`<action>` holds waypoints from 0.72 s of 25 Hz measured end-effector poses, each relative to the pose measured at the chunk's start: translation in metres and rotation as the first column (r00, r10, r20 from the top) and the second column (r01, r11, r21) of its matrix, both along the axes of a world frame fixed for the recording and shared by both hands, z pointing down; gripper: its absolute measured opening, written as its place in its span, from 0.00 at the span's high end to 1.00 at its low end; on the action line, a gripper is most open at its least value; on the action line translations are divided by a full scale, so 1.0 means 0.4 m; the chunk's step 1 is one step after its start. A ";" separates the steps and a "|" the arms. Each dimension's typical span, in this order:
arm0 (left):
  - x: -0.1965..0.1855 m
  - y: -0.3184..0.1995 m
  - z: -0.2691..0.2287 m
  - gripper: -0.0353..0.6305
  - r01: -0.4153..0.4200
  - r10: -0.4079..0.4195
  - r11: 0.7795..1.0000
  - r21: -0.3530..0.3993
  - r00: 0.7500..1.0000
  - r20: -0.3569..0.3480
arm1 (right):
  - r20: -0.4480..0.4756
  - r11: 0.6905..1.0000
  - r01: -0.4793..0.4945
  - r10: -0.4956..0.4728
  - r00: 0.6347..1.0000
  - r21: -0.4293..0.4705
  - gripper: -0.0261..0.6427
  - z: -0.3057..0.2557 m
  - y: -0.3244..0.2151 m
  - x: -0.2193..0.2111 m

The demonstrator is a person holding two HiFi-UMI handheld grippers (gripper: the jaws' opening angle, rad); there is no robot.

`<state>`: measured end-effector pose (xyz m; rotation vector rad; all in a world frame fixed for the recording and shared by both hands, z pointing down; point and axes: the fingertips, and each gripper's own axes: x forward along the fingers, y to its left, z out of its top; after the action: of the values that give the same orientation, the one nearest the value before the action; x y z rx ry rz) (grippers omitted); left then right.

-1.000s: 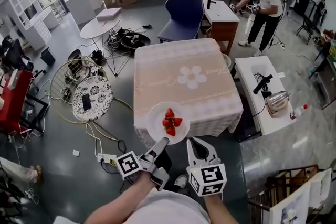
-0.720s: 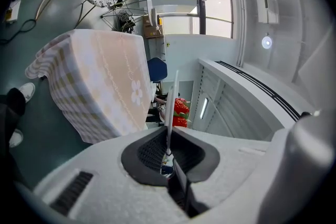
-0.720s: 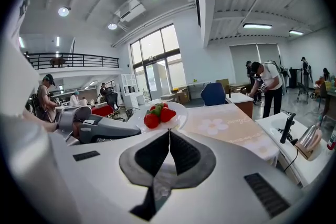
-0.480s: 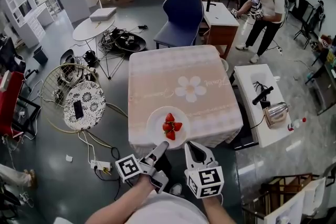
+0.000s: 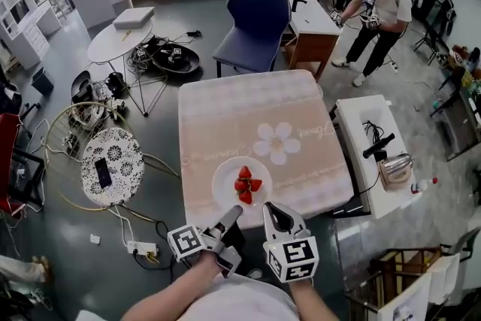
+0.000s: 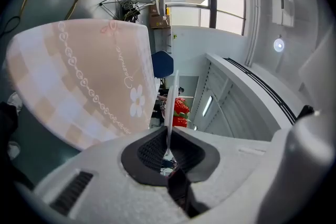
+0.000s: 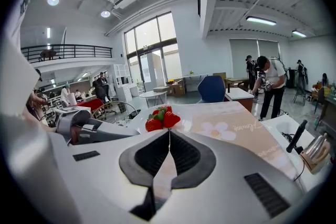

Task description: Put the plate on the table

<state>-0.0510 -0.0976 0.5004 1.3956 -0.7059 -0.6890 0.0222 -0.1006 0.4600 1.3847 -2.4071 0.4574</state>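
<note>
over the near edge of the bench (image 5: 248, 105), left gripper (image 5: 234, 211) clamps the plate (image 5: 224, 186) rim to hold strawberries (image 5: 246, 185) level; right gripper (image 5: 271, 212) closed, empty.

A round white plate (image 5: 223, 184) sits level over the near edge of a square table (image 5: 248, 113), which is draped in a pale pink and cream checked cloth with a white flower printed on it. A small heap of red strawberries (image 5: 246, 185) with green tops lies at the plate's middle. The plate's near rim is pinched in two places, by the left gripper (image 5: 232, 213) and by the right gripper (image 5: 269, 210) beside it. Whether the plate's underside touches the cloth can't be made out.
</note>
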 end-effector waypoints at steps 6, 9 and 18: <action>-0.019 -0.061 0.030 0.92 -0.060 0.060 0.998 0.007 0.998 0.004 | -0.043 1.000 -0.013 0.012 0.999 -0.025 0.95 0.017 -0.057 -0.029; -0.019 -0.076 0.046 0.92 -0.070 0.070 0.998 -0.002 0.998 0.010 | -0.058 0.999 -0.006 0.004 0.998 -0.039 0.95 0.030 -0.077 -0.034; 0.002 -0.147 0.087 0.92 -0.040 0.042 0.999 -0.036 0.998 0.046 | -0.066 0.997 0.062 -0.065 0.996 -0.053 0.95 0.063 -0.156 -0.011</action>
<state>-0.0501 -0.1562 0.5354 1.3937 -0.7213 -0.6108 0.0178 -0.1630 0.4853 1.2776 -2.3612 0.4456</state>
